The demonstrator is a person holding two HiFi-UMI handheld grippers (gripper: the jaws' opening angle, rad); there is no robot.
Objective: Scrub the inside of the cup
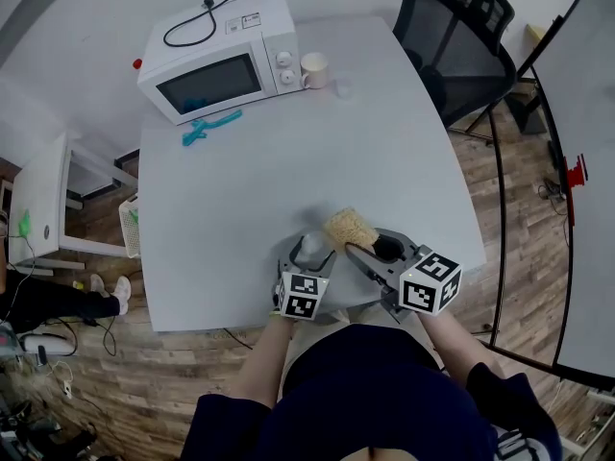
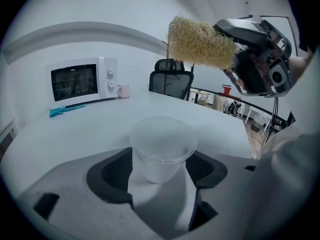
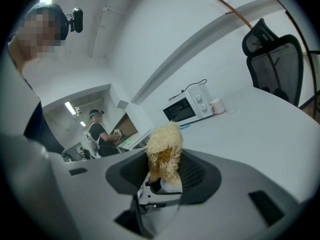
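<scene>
Left gripper wide around the cup: light, flimsy, I'd pinch mid-wall gently. Right gripper clamps the brush.

Frosted translucent cup, straw-tan scrubber, white microwave.

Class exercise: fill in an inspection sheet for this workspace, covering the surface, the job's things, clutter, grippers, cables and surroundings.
Surface: white table, work going on near its front edge.
Job's things: clear cup upright and empty; fibrous scrubber held in the air above it, not inside.
Clutter: microwave, mug and teal tool at the far corner.
Grippers: left gripper open, jaws wide either side of the cup; right gripper shut on the scrubber.
Cables: black cable lying on the microwave.
Surroundings: office chair, wooden floor.
</scene>
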